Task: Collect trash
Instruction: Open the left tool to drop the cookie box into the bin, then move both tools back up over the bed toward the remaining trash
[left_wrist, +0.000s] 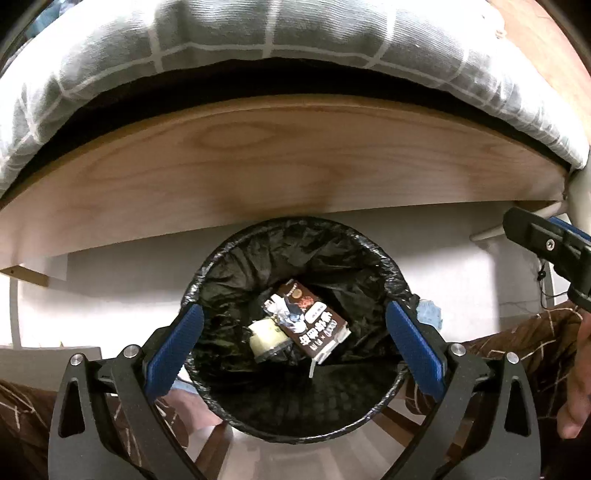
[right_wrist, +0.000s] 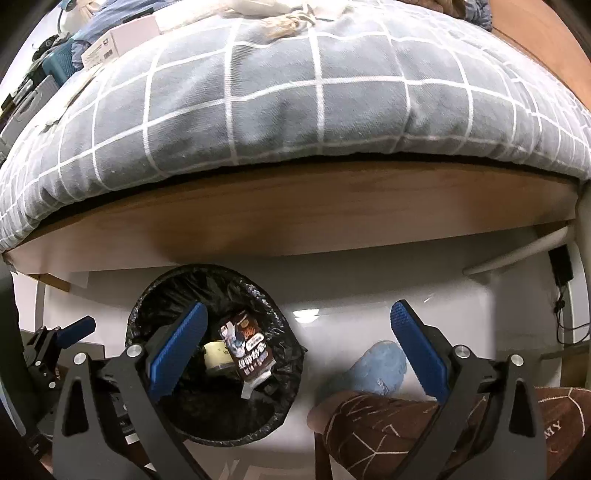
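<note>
i see the left gripper (left_wrist: 293, 328) spread wide, empty, above the bin (left_wrist: 295, 417) at lower centre; carton (left_wrist: 314, 325) and cup (left_wrist: 266, 338) lie inside; right gripper (right_wrist: 295, 347) also spread, empty, bin (right_wrist: 221, 435) at its lower left.

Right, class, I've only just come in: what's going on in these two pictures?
A person is collecting trash with a hand-held gripper in each hand. Both the left gripper and the right gripper are open and hold nothing. The left one hangs over a bin lined with a black bag, beside a bed. A brown drink carton and a pale cup already lie in the bin. The right gripper is off to the bin's side, over the white floor.
</note>
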